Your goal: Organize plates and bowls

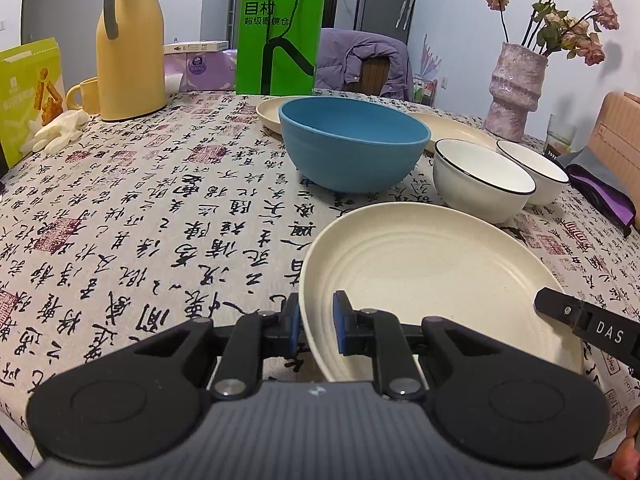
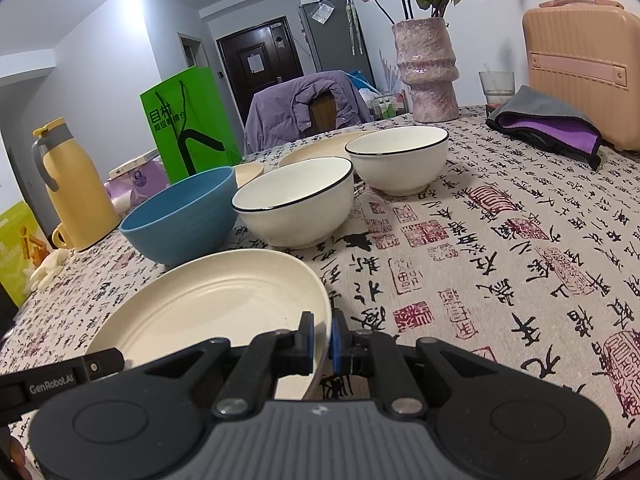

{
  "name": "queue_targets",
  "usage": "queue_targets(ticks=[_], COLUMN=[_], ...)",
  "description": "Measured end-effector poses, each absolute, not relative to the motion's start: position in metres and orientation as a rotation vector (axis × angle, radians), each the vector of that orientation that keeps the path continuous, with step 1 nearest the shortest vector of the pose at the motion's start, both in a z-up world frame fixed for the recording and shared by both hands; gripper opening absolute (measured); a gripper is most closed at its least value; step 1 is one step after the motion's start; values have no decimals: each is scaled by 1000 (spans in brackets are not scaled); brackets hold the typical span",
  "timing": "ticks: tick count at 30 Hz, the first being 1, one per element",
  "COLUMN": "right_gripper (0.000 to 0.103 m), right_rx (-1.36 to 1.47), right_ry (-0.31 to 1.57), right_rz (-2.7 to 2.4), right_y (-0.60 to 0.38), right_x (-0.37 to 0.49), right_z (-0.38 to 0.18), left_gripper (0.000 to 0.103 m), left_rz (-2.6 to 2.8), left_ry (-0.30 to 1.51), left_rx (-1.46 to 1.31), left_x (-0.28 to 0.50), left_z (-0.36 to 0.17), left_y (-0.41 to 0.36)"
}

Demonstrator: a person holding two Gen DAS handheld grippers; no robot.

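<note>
Our left gripper pinches the near left rim of the cream plate, one blue pad on each side of the edge. Our right gripper pinches the same plate's right rim. We see the plate tipped a little, close to us on the tablecloth with black writing. Behind it sits the blue bowl. Two white bowls with dark rims stand side by side to the right of it. More cream plates lie farther back, near the green bag.
</note>
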State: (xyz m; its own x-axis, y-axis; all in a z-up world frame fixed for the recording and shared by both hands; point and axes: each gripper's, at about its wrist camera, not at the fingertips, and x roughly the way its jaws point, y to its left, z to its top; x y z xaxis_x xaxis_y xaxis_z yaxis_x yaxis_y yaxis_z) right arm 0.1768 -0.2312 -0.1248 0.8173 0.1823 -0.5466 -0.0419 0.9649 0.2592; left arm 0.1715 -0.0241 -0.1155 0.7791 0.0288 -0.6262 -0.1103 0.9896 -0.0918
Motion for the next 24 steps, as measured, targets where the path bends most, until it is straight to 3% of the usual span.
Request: queue_targets(ticks=[19,22,24], right_gripper=[12,13,17], right_rx=[270,278,294], right_ry=[631,628,628], right_rz=[139,143,144], right_y=[-233,-235,-237], right_x=[179,179,179], right_z=[-127,-125,-124], left_gripper=[18,26,41], left_rz=[68,63,62], left_ry=[681,664,649], left_rx=[-139,-142,-143], left_x=[173,171,169], left_z=[-114,-111,-109], left_y=[-23,-22,-21])
